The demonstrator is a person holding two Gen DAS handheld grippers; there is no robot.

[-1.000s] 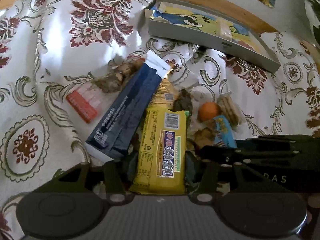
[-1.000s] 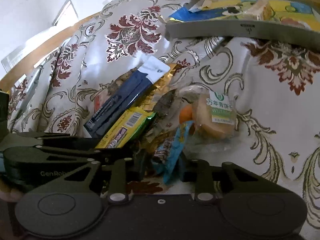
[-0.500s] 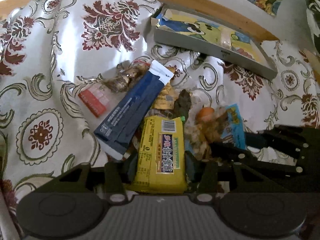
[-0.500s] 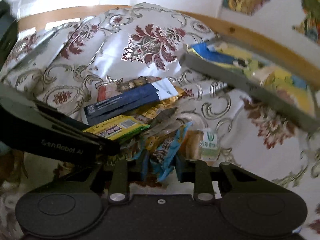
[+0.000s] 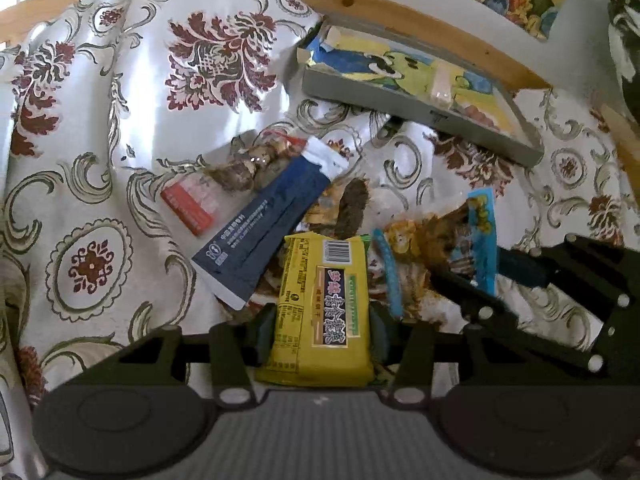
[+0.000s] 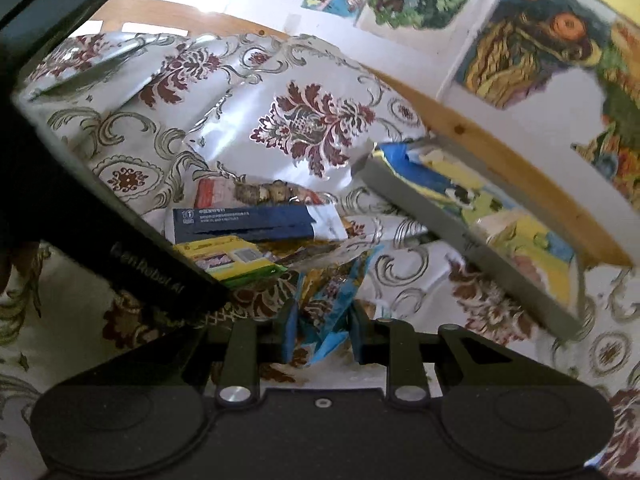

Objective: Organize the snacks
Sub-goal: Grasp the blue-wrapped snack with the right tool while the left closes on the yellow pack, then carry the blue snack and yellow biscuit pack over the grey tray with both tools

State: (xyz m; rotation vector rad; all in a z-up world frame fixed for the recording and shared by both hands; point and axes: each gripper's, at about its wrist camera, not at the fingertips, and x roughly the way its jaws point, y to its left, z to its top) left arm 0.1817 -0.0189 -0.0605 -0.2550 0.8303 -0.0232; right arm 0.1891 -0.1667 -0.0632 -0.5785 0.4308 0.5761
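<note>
Two snack packets (image 5: 400, 70) in grey tray (image 5: 404, 106)

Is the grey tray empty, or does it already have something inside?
Not empty. The grey tray already holds yellow and blue packets and a pale one; the right wrist view shows them too.

A heap of snack packets (image 5: 304, 220) is crowded at the centre of the patterned tablecloth (image 5: 100, 128), leaving little room among them. Open cloth is found to the left of the heap and behind it. The way at the back right is blocked by a grey tray (image 5: 420, 110), set just beyond the heap along the wooden table edge (image 5: 400, 12)
</note>
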